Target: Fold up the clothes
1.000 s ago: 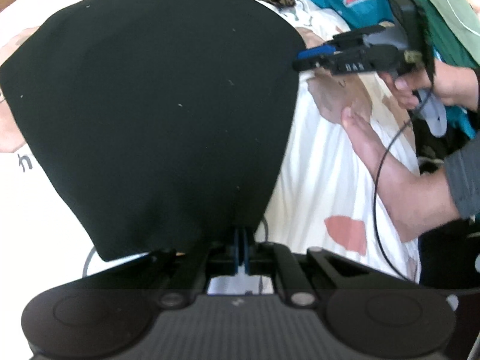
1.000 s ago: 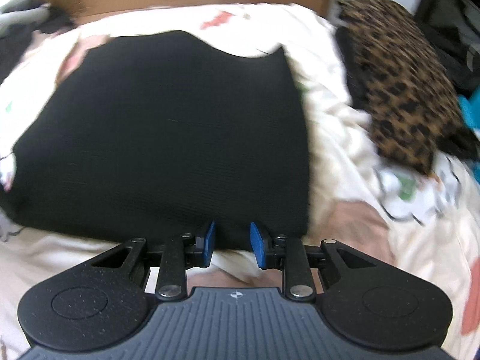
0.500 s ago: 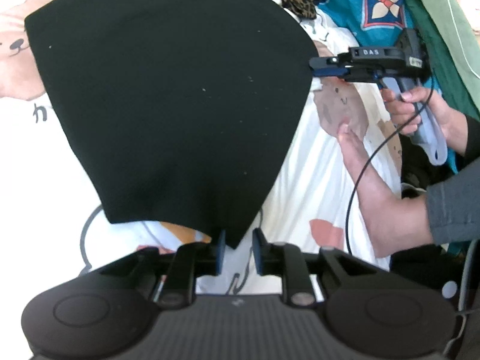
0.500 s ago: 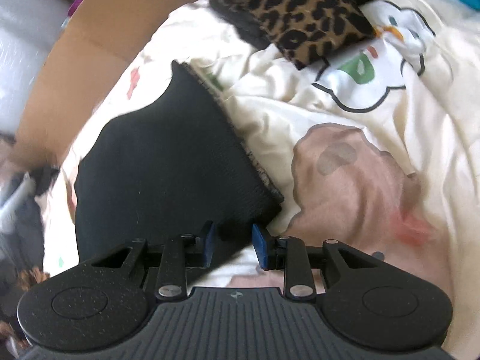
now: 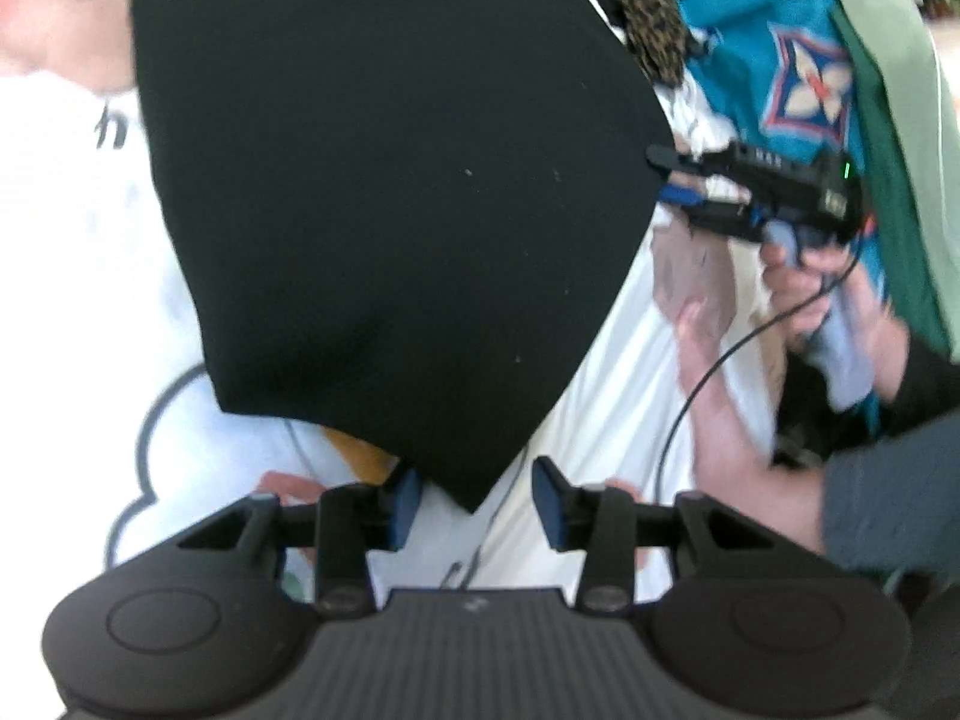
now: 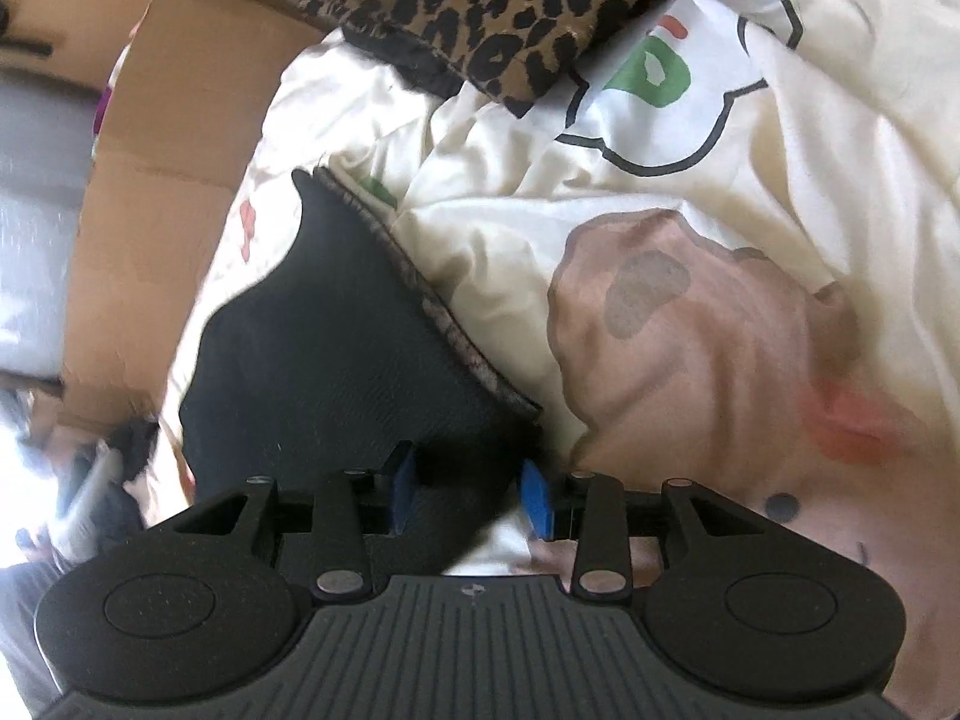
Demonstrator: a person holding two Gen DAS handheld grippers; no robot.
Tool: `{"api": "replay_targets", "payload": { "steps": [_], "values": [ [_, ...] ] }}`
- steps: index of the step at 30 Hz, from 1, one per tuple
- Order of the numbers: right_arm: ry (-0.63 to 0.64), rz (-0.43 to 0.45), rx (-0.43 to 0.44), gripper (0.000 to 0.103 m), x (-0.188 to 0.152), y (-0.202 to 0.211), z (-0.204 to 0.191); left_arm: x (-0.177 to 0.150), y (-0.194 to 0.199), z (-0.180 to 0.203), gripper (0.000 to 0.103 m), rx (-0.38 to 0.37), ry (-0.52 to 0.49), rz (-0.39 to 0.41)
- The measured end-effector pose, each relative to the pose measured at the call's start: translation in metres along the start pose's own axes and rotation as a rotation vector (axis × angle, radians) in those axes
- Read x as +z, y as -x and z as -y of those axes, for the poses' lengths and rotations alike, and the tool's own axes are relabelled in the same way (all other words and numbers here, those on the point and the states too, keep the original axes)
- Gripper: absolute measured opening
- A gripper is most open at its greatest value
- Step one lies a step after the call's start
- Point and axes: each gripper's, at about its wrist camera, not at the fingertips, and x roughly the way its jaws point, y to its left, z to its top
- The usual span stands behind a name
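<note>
left tongs [image 5: 474, 510] now opening, black garment [image 5: 390, 192] corner between

A home bedroom: cartoon-print bedsheet [image 6: 750, 192], strewn clothes [image 5: 798, 78], cardboard box [image 6: 174, 138].

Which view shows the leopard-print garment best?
The right wrist view: the leopard-print garment lies large and sharp at the top, spots and dark edge clear, on the cartoon-print sheet. The left wrist view shows only a blurred strip of it beyond the black garment.
</note>
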Motion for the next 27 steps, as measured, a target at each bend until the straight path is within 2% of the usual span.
{"api": "replay_targets", "payload": {
  "steps": [3, 5, 6, 7, 11, 14, 17, 27],
  "values": [
    [-0.049, 0.025, 0.036, 0.041, 0.0, 0.0, 0.004, -0.001, -0.004, -0.01, 0.036, -0.042, 0.065, 0.021],
    [-0.047, 0.037, 0.06, 0.032, -0.001, 0.003, 0.004, -0.002, -0.007, -0.013, 0.026, -0.047, 0.082, 0.026],
    [-0.03, 0.04, 0.073, 0.023, -0.001, 0.006, 0.002, -0.003, -0.007, -0.013, 0.025, -0.048, 0.083, 0.026],
    [-0.023, 0.041, 0.083, 0.02, 0.0, 0.009, 0.002, -0.003, -0.008, -0.013, 0.024, -0.05, 0.084, 0.027],
    [-0.028, 0.047, 0.1, 0.02, 0.001, 0.02, 0.007, -0.003, -0.012, -0.01, 0.022, -0.05, 0.082, 0.029],
    [-0.027, 0.024, 0.073, 0.025, -0.001, 0.015, 0.01, -0.002, -0.012, -0.009, 0.021, -0.048, 0.078, 0.027],
    [-0.039, -0.016, 0.072, 0.043, -0.003, 0.006, 0.011, 0.001, -0.012, -0.008, 0.022, -0.043, 0.073, 0.027],
    [-0.138, 0.002, 0.13, 0.046, 0.005, -0.007, 0.017, 0.002, -0.013, -0.009, 0.023, -0.038, 0.084, 0.031]
  ]
}}
